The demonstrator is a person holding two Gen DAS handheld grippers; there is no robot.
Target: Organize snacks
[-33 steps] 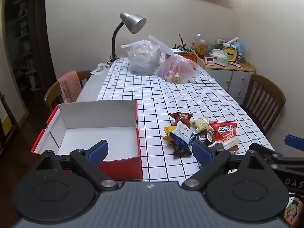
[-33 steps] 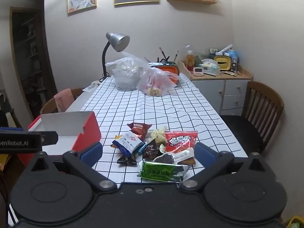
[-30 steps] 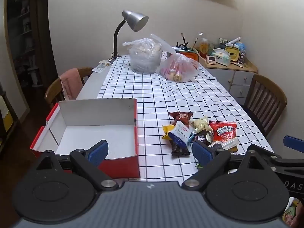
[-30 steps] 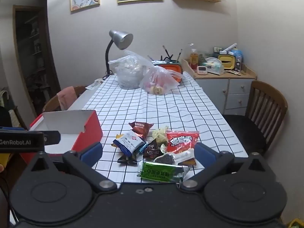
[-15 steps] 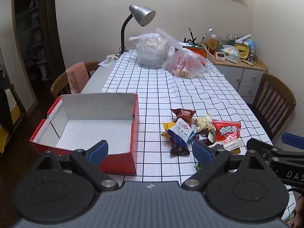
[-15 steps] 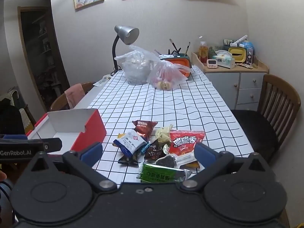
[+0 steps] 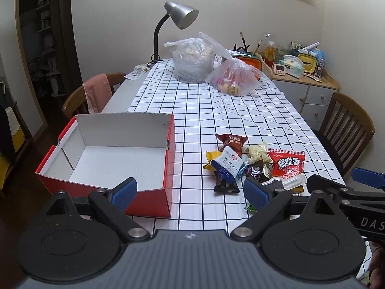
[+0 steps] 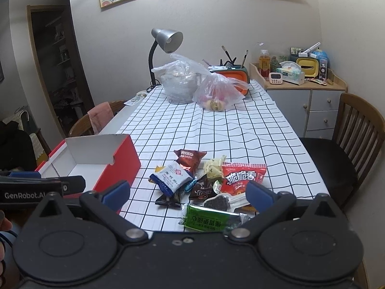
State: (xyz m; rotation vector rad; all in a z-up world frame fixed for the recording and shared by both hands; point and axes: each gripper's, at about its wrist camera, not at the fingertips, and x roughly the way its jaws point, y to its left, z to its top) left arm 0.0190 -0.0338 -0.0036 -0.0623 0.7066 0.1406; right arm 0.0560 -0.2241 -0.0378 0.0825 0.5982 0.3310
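Observation:
A heap of small snack packets lies near the front edge of the checked tablecloth (image 7: 216, 110): a red bag (image 7: 286, 166) (image 8: 243, 178), a blue-and-white pouch (image 7: 227, 165) (image 8: 172, 178), a brown packet (image 7: 232, 141) (image 8: 190, 157), a dark chocolate packet (image 8: 202, 190) and a green packet (image 8: 209, 220). An open red box (image 7: 108, 154) (image 8: 96, 159) with a white, bare inside stands left of the heap. My left gripper (image 7: 191, 192) is open, hovering at the front edge between box and snacks. My right gripper (image 8: 187, 193) is open above the near snacks, holding nothing.
Two filled plastic bags (image 7: 192, 57) (image 7: 234, 77), a desk lamp (image 7: 178, 19) and an orange container (image 8: 232, 75) stand at the table's far end. Wooden chairs (image 7: 346, 130) (image 7: 91, 94) flank the table. A cluttered cabinet (image 8: 305, 91) stands at the right wall.
Both grippers have risen and tipped slightly, so the table and box sit lower and larger in view. Snacks and box have not moved; both grippers stayed open.

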